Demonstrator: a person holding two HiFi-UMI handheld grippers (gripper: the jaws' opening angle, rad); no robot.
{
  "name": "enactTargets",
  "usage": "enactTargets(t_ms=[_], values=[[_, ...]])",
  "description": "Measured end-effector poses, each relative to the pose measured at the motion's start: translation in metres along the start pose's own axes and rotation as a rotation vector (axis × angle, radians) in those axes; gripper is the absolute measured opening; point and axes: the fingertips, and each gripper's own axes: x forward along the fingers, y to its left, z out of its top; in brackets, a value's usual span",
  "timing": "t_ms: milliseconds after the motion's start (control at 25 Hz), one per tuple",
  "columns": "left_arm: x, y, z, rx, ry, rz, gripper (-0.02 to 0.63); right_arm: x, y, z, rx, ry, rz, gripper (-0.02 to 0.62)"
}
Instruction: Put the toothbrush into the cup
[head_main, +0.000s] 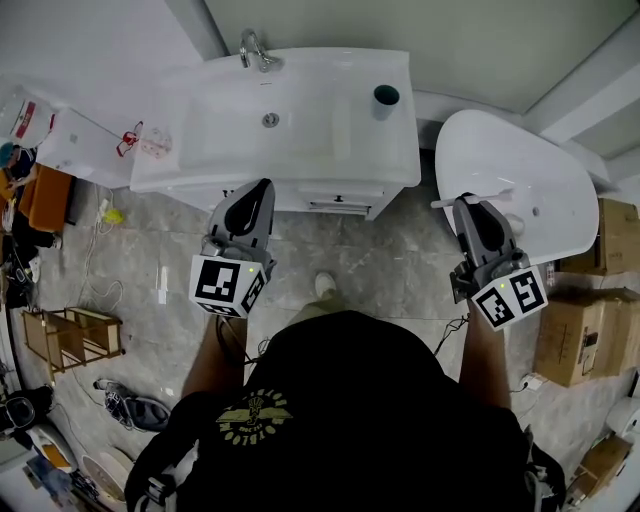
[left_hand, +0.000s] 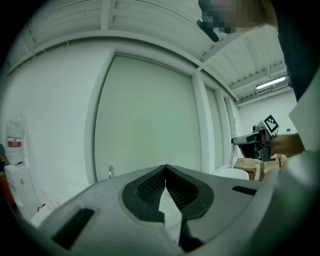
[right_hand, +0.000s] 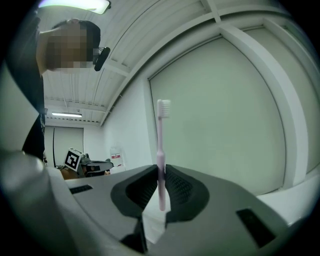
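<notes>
Head view: the cup (head_main: 385, 100) stands on the washbasin's (head_main: 300, 160) right rear corner. The left gripper (head_main: 264, 187) is at the washbasin's front edge. The right gripper (head_main: 463, 204) is off the washbasin's right side, carrying the toothbrush (head_main: 442, 203).

Left gripper view: jaws closed together, nothing between them.

Right gripper view: jaws clamped on the toothbrush handle, bristles uppermost.

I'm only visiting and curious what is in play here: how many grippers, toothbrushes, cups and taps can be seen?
Grippers: 2, the left gripper, shut and empty, and the right gripper
Toothbrushes: 1, the toothbrush, clamped in the right gripper
Cups: 1, the cup, on the washbasin
Taps: 1, the tap
Total: 5
</notes>
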Motion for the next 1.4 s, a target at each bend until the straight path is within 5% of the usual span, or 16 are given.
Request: enactTargets(t_ms=[680,1400], values=[[0.019,0.067,-0.002,-0.006,-0.03,-0.043,0.011,0.049,0.027,0.024,-0.062,-0.001,-0.044,0.049],[0.04,0.067,-0.001,0.003,-0.025,-0.035,0.012,0.053,0.006,0.02,-0.037,-0.017,-0.06,0.049]])
